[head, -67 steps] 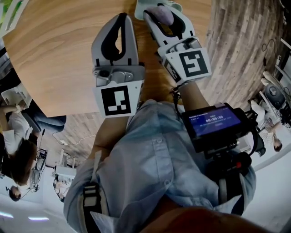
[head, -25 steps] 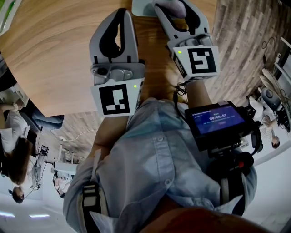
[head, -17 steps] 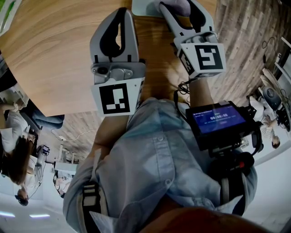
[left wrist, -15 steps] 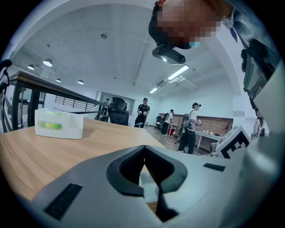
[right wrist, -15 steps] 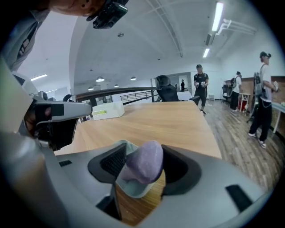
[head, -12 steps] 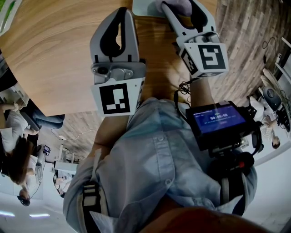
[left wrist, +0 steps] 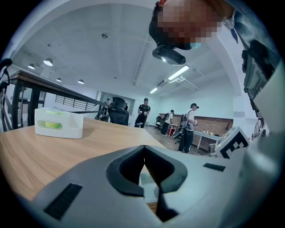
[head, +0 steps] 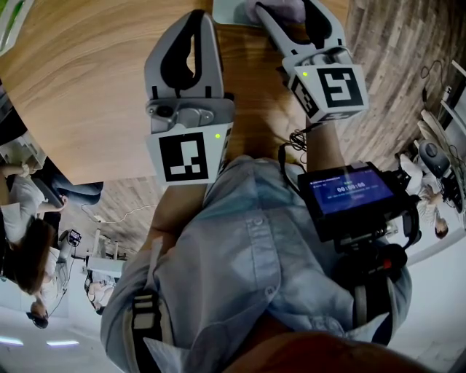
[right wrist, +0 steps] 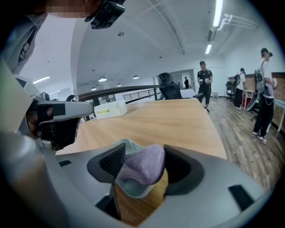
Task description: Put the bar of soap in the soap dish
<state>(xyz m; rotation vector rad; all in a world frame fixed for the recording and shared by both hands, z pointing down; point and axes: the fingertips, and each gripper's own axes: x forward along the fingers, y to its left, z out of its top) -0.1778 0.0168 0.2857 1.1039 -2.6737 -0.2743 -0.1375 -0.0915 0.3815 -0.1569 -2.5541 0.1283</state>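
Right gripper view puts the purple bar of soap (right wrist: 144,167) at lower centre, lying tilted in the pale soap dish (right wrist: 133,190) with its upper end raised above the rim. It sits between the pads of the right gripper (right wrist: 143,153), whose jaws have just been opening and now stand wide, close to the soap on both sides but, as far as I can judge, no longer squeezing it. The worry from here is the pull-back: if the soap clings to a pad, or a jaw catches that raised end, the bar could be dragged over the rim onto the wooden table (right wrist: 178,120), and a light dish could slide along with it. The head view shows none of this tilt. There the soap and dish are only slivers at the top edge, but it does show the left gripper (head: 196,16) alongside, clear of the dish. The left gripper view confirms those jaws are closed tip to tip on nothing, and it also takes in a white box (left wrist: 59,123) far off at mid-left.
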